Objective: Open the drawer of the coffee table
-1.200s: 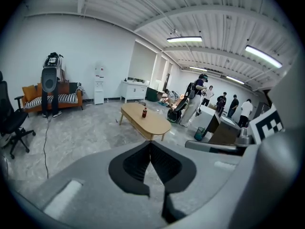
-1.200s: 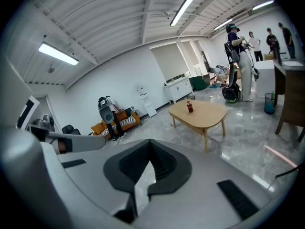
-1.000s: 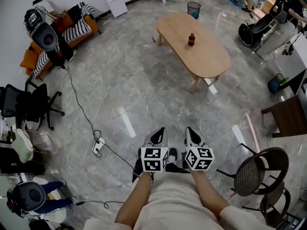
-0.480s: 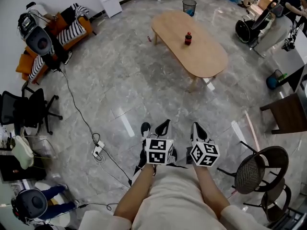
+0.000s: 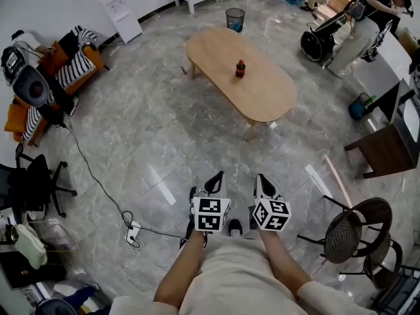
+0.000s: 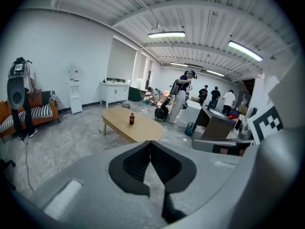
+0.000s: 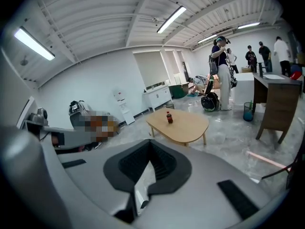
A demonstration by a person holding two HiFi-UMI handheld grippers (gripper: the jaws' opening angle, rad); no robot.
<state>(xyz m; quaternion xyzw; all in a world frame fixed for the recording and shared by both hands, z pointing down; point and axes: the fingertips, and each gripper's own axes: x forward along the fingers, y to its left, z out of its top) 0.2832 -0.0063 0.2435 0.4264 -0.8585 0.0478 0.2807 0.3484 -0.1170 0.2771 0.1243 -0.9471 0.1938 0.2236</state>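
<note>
An oval light-wood coffee table (image 5: 239, 73) stands on the marble floor ahead of me, with a dark cola bottle (image 5: 241, 69) upright on its top. The same table (image 6: 131, 127) (image 7: 180, 123) shows in both gripper views, a few steps off. No drawer front can be made out from here. My left gripper (image 5: 218, 176) and right gripper (image 5: 258, 178) are held side by side close to my body, both shut and empty, pointing toward the table.
A power strip and cable (image 5: 132, 231) lie on the floor at my left. A round wicker chair (image 5: 351, 231) and a dark wooden table (image 5: 387, 151) stand at the right. A small bin (image 5: 235, 18) sits past the table. Office chair (image 5: 33, 182) left; people (image 5: 357, 25) far right.
I have walked toward the coffee table and the view has swung, so the table sits more to the centre. Both grippers stay shut, held together in front of me.
</note>
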